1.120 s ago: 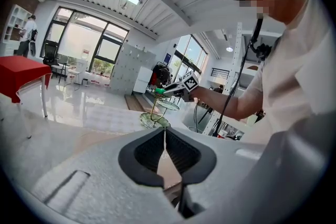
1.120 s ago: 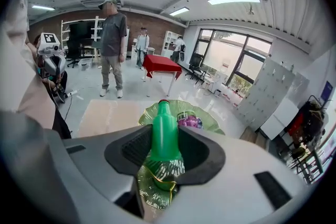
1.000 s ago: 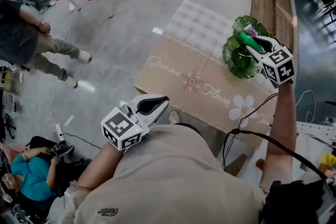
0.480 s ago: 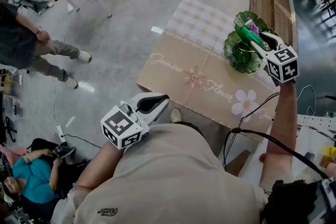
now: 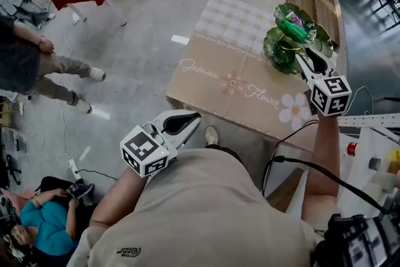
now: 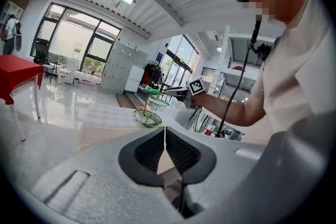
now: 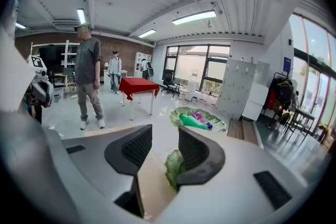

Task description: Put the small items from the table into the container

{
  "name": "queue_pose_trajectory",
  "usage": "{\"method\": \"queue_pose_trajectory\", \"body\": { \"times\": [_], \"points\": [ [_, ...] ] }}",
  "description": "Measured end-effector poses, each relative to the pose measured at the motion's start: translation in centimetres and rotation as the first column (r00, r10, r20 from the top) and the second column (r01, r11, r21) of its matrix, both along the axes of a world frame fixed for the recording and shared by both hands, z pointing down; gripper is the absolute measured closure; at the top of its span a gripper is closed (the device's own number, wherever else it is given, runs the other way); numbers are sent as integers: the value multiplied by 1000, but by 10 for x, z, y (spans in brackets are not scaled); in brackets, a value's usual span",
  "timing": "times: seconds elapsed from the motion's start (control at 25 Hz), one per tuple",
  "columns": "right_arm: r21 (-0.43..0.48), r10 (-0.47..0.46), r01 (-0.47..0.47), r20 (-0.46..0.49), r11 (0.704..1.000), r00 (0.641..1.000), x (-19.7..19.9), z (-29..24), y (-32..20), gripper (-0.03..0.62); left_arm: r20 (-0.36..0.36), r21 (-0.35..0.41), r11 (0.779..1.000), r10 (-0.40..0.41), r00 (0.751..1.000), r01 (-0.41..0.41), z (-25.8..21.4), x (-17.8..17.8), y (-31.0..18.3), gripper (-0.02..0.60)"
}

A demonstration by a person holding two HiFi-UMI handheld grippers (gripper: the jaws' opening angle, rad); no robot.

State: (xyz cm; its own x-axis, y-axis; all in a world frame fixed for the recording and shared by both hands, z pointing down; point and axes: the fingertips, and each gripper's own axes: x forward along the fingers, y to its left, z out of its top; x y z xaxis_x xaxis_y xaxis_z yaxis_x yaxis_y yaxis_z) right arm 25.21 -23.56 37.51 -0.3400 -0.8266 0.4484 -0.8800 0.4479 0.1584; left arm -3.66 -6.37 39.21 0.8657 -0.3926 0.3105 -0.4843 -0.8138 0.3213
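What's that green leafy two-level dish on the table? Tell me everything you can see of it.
The green two-tier leaf-shaped glass-like dish stand has two ruffled, glossy plates, joined by a thin golden wire frame. It stands upright on the beige flower-print tablecloth, near its far right edge. The upper plate holds a green bottle-like item and a small purple item; the lower plate looks bare.

Place: open lab-like workspace hall
Floor: polished grey concrete floor [image 5: 144, 28]
Landmark: red-clothed metal-legged table [image 7: 137, 85]
Behind table: tall glass windows [image 7: 197, 68], pale lockers [image 7: 241, 89]
Above table: long strip lights [image 7: 194, 17]
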Motion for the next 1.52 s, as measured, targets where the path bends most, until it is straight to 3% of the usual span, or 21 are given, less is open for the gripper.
{"method": "queue_pose_trajectory", "body": {
  "times": [0.24, 0.36, 0.88, 1.52],
  "points": [
    [-47, 36, -31, 94, 998, 995, -52, 34, 82, 536, -9, -8, 997, 72, 997, -72, 2, -13, 29, 572],
    [-75, 47, -37, 135, 997, 990, -83, 50, 126, 560, -11, -13, 994, 110, 994, -110, 5, -20, 45, 572],
    [-164, 75, -36, 235, 986, 969, -193, 90, 284, 576, -14, -18, 974, 227, 974, -228, 15, -38, 118, 574],
    [-148, 76, -48, 191, 988, 979, -249, 94, 365, 579, -20, -9, 964, 264, 964, -265, 20, -74, 173, 574]
  ]
}}
